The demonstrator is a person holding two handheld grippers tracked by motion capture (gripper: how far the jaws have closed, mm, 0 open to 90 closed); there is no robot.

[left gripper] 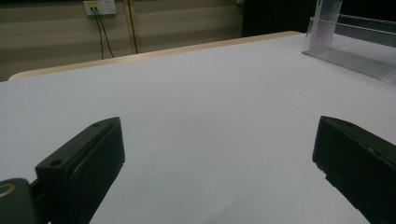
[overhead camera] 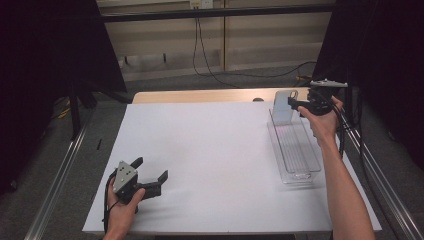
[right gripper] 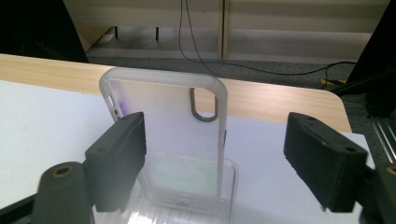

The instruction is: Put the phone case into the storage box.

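High view: the translucent phone case stands upright at the far end of the clear plastic tray, which lies lengthwise along the right side of the white counter. The right gripper is level with the case's upper part, right beside it, so this is plainly the nearer hand. The left gripper rests near the front left corner of the counter, well apart from tray and case, jaws spread wide with nothing between them. At this range it is hard to tell whether the right jaws touch the case.

Left gripper view: the two black jaws stand far apart over bare counter. The tray and the lower part of the case sit far off at the upper right; the case's top is cut off by the frame.

Right gripper view: the case stands straight ahead, long axis vertical, camera cut-out at the top, its foot set inside the tray's end wall. The jaws are open wide. The left jaw overlaps the case's left edge, and whether it touches is unclear; the right jaw stands clearly off its right edge. The case is not gripped and, in my judgement, stands propped by the tray alone. The tray floor is mostly hidden.
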